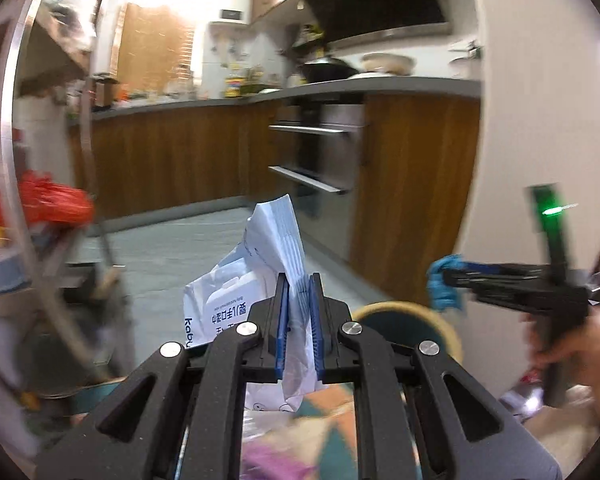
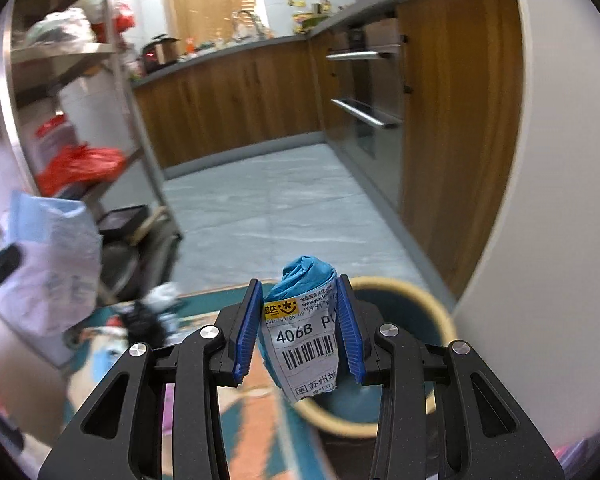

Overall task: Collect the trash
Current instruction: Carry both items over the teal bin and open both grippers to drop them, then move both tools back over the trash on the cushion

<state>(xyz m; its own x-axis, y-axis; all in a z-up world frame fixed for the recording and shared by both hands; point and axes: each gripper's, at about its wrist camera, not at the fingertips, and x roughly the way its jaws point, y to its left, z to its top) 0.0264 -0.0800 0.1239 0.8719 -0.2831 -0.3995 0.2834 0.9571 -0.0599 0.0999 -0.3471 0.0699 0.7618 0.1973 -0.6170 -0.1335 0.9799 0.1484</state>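
Observation:
My left gripper (image 1: 299, 292) is shut on a crumpled white wipes packet (image 1: 260, 272) with blue print, held up in the air; the packet also shows at the left of the right wrist view (image 2: 52, 264). My right gripper (image 2: 298, 312) is shut on a blue mailer bag with a white barcode label (image 2: 304, 328), held just above a round bin with a tan rim and teal inside (image 2: 444, 320). In the left wrist view the right gripper (image 1: 448, 276) holds the blue bag (image 1: 444, 284) above and right of the bin (image 1: 420, 312).
Wooden kitchen cabinets (image 2: 236, 92) and an oven with steel handles (image 2: 364, 112) stand ahead. A metal shelf rack with a red bag (image 2: 80, 164) is at the left. A white wall (image 2: 540, 200) is close on the right. A colourful mat (image 2: 260, 420) lies below.

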